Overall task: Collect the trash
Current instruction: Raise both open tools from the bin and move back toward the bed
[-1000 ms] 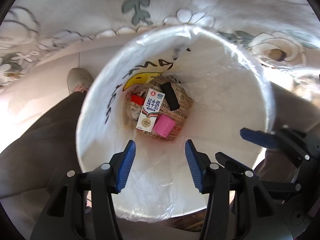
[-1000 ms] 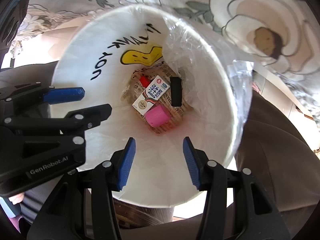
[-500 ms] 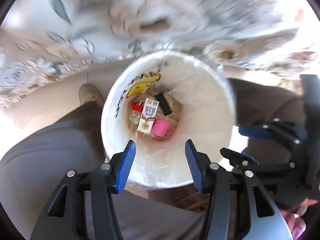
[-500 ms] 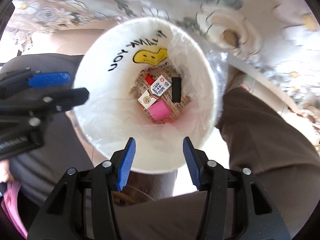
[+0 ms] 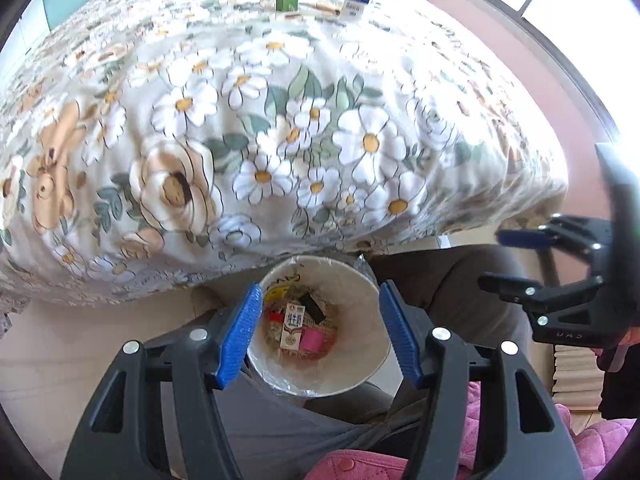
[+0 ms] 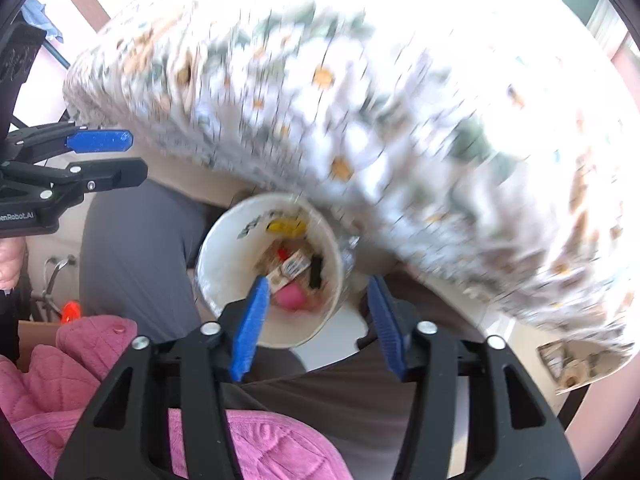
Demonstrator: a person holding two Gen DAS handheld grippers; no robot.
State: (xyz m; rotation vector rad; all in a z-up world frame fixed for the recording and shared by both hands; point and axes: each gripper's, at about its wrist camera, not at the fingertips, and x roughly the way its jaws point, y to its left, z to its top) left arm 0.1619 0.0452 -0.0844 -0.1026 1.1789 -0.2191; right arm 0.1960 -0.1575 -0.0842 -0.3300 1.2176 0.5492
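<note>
- My left gripper (image 5: 320, 334) and right gripper (image 6: 316, 326) were both opening, nothing between the jaws.
- Directly below them, the bin (image 5: 360, 280) already held a milk carton (image 5: 293, 326) and a pink cup (image 5: 311, 340).
- Far ahead on the bed (image 5: 280, 120), small boxes (image 5: 353, 4) looked left to collect.

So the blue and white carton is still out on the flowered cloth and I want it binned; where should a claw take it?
The blue and white carton stands upright at the far side of the flowered cloth, apart from the green box. Probably come from above and close across its two narrower sides near the top; its standing pose leaves those free.
</note>
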